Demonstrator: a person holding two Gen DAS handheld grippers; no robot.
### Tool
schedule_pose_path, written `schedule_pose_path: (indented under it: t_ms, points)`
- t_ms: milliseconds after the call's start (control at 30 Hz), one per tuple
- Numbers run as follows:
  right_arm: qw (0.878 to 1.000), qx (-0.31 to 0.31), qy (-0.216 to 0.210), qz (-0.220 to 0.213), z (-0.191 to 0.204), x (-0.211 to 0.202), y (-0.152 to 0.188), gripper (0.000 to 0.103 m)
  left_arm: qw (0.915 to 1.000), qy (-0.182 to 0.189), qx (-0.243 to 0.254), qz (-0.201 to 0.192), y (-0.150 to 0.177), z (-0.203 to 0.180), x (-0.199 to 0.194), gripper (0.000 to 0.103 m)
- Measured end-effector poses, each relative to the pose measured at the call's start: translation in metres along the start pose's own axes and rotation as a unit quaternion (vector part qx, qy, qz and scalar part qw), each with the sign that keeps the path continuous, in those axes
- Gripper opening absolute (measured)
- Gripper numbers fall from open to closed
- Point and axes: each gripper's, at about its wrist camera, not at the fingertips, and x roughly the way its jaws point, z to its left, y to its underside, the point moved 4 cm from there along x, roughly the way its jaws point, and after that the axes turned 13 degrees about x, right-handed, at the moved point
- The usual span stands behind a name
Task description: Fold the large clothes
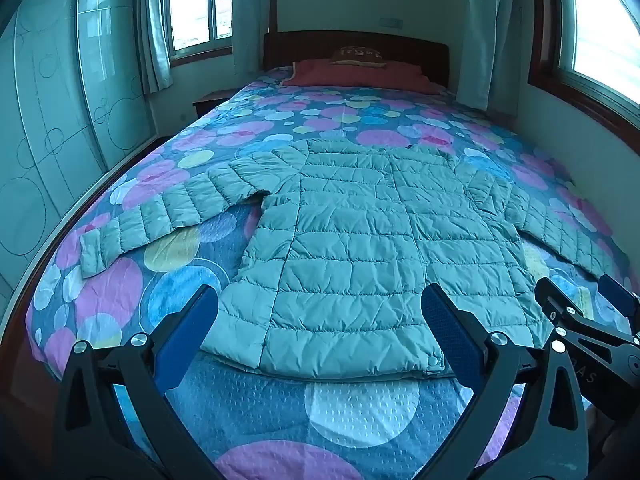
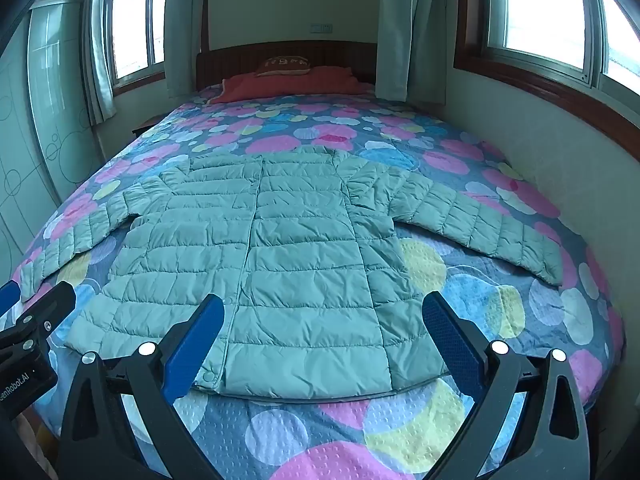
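A pale green quilted puffer jacket (image 1: pixel 360 240) lies flat on the bed, front up and closed, hem toward me, both sleeves spread out to the sides. It also shows in the right wrist view (image 2: pixel 280 256). My left gripper (image 1: pixel 320 304) is open and empty, held above the hem's left half. My right gripper (image 2: pixel 322 308) is open and empty above the hem's right half. The right gripper's black body and blue fingers (image 1: pixel 618 294) show at the right edge of the left wrist view. The left gripper's body (image 2: pixel 32 320) shows at the left edge of the right wrist view.
The bed carries a blue cover with coloured circles (image 1: pixel 360 408). A red blanket (image 1: pixel 360 74) and a brown pillow (image 1: pixel 358 57) lie by the dark headboard. A wall with windows runs along the bed's right side (image 2: pixel 540 152). A glass wardrobe (image 1: pixel 48 120) stands at the left.
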Motion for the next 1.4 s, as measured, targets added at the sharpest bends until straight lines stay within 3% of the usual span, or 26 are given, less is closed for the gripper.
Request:
schedule_pose_path:
  t_ms: [1400]
  points:
    - [1.0,-0.002,0.002,0.003,0.001,0.002,0.0,0.099,0.9999,-0.002,0.004,0.013,0.018,0.006,0.007,0.101]
